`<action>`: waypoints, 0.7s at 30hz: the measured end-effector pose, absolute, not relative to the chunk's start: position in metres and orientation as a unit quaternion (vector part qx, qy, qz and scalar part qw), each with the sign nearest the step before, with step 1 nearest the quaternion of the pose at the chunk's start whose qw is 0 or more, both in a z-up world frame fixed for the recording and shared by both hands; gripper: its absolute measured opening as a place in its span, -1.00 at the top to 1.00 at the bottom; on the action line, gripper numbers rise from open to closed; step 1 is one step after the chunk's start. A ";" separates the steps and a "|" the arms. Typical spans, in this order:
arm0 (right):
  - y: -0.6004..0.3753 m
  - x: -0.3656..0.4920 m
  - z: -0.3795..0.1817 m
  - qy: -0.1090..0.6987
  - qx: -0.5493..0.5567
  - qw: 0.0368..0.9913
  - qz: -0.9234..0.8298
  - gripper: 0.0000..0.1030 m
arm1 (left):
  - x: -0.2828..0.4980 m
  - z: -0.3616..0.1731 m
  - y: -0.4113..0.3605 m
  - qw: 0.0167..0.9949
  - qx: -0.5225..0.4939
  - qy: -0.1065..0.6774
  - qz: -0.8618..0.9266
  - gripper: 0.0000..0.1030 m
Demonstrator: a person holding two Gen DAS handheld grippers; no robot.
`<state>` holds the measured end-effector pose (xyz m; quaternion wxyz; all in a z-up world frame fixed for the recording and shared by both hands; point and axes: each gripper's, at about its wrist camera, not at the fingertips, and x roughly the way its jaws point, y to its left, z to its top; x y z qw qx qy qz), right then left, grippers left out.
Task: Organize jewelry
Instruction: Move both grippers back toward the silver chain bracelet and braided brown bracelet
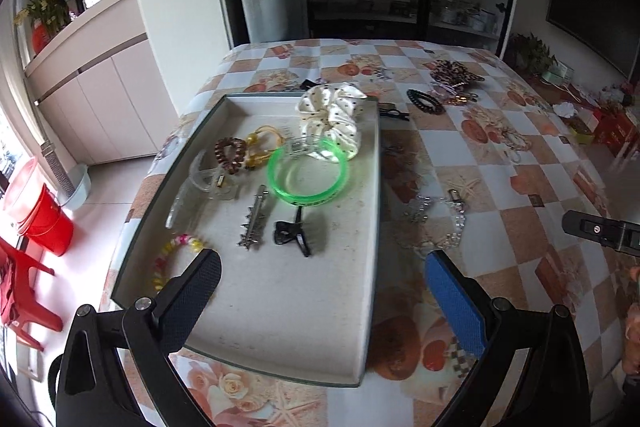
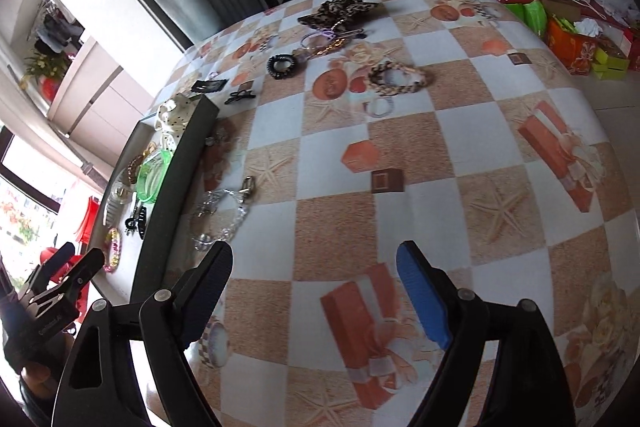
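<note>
A shallow grey tray [image 1: 280,327] lies on the table and holds a green bangle [image 1: 307,174], a white dotted scrunchie [image 1: 332,119], a black claw clip [image 1: 291,233], a silver barrette [image 1: 254,221] and a beaded bracelet [image 1: 170,259]. My left gripper [image 1: 322,291] is open and empty above the tray's near right rim. A silver chain [image 1: 440,223] lies just right of the tray. My right gripper [image 2: 316,279] is open and empty over the tablecloth, with the chain [image 2: 224,211] to its front left. A braided bracelet [image 2: 400,77] lies farther out.
Loose on the checked tablecloth are a black coil tie [image 2: 282,65], a leopard scrunchie [image 2: 340,9], a black clip [image 2: 240,95] and thin hair ties [image 2: 378,107]. Gift boxes [image 2: 572,43] stand beyond the table's right edge. Red chairs and a bucket [image 1: 48,223] stand at the left.
</note>
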<state>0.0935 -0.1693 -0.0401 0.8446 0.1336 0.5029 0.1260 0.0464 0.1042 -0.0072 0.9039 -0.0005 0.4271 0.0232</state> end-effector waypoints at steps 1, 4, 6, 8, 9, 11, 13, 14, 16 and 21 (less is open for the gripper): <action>-0.173 0.093 -0.040 0.502 0.133 0.846 0.122 -0.68 | 0.047 -0.007 0.097 0.904 0.001 0.427 0.013 -1.00; -0.185 0.095 -0.041 0.503 0.134 0.846 0.112 -0.68 | 0.049 -0.005 0.072 0.905 0.010 0.426 -0.014 -1.00; -0.192 0.098 -0.042 0.504 0.135 0.847 0.104 -0.68 | 0.053 -0.006 0.056 0.903 0.013 0.428 -0.031 -1.00; -0.198 0.102 -0.043 0.505 0.133 0.847 0.097 -0.68 | 0.057 -0.007 0.044 0.902 0.014 0.429 -0.042 -1.00; -0.201 0.105 -0.043 0.506 0.130 0.848 0.094 -0.68 | 0.060 -0.009 0.038 0.901 0.013 0.431 -0.048 -1.00; -0.206 0.111 -0.042 0.505 0.125 0.849 0.089 -0.68 | 0.064 -0.012 0.030 0.898 0.014 0.436 -0.054 -0.99; -0.210 0.117 -0.042 0.506 0.123 0.850 0.084 -0.68 | 0.070 -0.016 0.020 0.896 0.019 0.440 -0.058 -0.89; -0.213 0.122 -0.042 0.506 0.123 0.850 0.082 -0.68 | 0.073 -0.018 0.017 0.895 0.021 0.442 -0.058 -0.83; -0.215 0.129 -0.043 0.508 0.119 0.849 0.079 -0.68 | 0.080 -0.024 0.011 0.890 0.022 0.451 -0.060 -0.82; -0.219 0.150 -0.049 0.514 0.112 0.847 0.073 -0.68 | 0.094 -0.037 0.001 0.884 0.028 0.463 -0.054 -0.82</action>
